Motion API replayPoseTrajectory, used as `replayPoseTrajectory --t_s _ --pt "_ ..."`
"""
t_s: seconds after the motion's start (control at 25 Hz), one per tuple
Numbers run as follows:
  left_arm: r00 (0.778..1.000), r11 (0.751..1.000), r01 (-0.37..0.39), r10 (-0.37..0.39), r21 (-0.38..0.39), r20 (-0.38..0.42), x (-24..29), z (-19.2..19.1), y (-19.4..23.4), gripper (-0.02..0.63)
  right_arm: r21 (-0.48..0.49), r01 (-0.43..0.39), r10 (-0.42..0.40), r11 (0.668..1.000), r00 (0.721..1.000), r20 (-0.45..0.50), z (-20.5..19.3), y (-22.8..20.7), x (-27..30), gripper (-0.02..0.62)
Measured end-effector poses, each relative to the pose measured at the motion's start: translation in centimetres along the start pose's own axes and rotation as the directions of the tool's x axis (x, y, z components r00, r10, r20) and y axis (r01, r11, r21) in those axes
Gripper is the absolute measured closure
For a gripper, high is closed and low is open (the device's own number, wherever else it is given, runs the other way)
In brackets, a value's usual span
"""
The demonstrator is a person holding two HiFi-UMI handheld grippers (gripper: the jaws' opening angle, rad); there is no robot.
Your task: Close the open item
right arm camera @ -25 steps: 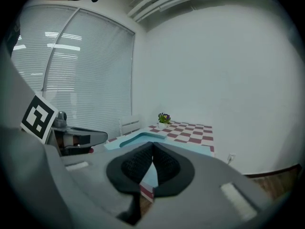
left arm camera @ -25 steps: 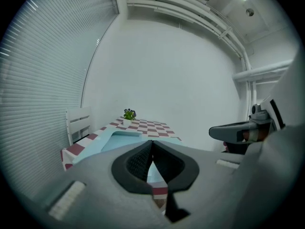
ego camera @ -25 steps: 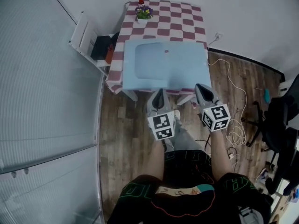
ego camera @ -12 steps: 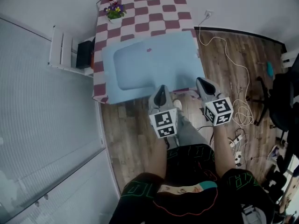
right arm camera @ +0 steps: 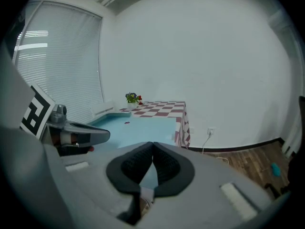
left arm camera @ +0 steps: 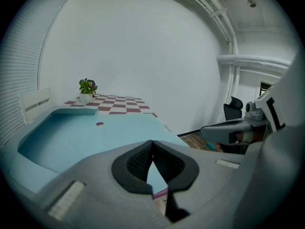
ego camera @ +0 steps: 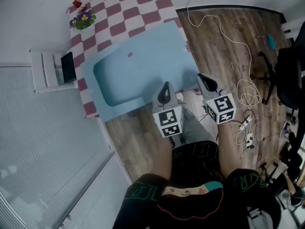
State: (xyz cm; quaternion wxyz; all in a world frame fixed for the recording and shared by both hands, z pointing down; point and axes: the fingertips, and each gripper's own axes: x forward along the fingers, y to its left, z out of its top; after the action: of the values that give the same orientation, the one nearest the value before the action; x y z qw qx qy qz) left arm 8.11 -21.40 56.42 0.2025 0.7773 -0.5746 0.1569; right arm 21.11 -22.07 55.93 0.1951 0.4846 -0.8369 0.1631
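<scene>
left gripper (ego camera: 165, 87) jaws pinched together on nothing, right gripper (ego camera: 203, 78) same deal, both held at the near edge of the big light blue item (ego camera: 143, 68), laid flat on the checkered table (ego camera: 119, 6), flower pot (ego camera: 84, 19) at the far corner

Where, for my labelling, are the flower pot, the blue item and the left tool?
flower pot (ego camera: 83, 19), head view, on the blooms.
blue item (ego camera: 143, 66), head view, on its flat middle.
left tool (ego camera: 165, 86), head view, between its fingertips.
</scene>
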Motion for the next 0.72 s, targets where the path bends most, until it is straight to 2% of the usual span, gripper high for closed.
replayPoseTrajectory --t_s 0.28,0.32,0.36,0.48,0.6,0.72 --pt "0.997 0.998 0.065 -0.065 0.014 -0.031 2.8 0.2 -2.2 0.598 0.059 0.025 -0.022 0.998 0.999 -0.048 -2.0 -2.0 1.4 0.591" --pt "0.997 0.997 0.075 -0.074 0.022 -0.033 3.2 0.3 -2.5 0.598 0.073 0.023 -0.019 0.997 0.998 -0.062 -2.4 -2.3 1.7 0.526" --pt "0.996 0.996 0.082 -0.081 0.028 -0.036 3.5 0.3 -2.7 0.598 0.085 0.022 -0.016 0.996 0.997 -0.076 -2.8 -2.5 2.0 0.494" --pt "0.995 0.996 0.086 -0.084 0.032 -0.053 4.4 0.1 -2.5 0.598 0.116 0.01 0.004 0.993 0.993 -0.115 -3.6 -2.9 2.9 0.486" --pt "0.994 0.996 0.083 -0.081 0.033 -0.07 5.1 -0.1 -2.1 0.598 0.166 -0.027 0.054 0.986 0.985 -0.161 -4.7 -2.8 3.9 0.416" --pt "0.994 0.996 0.081 -0.077 0.038 -0.082 5.8 -0.1 -1.8 0.598 0.192 -0.051 0.087 0.98 0.979 -0.185 -5.4 -2.7 4.7 0.411"
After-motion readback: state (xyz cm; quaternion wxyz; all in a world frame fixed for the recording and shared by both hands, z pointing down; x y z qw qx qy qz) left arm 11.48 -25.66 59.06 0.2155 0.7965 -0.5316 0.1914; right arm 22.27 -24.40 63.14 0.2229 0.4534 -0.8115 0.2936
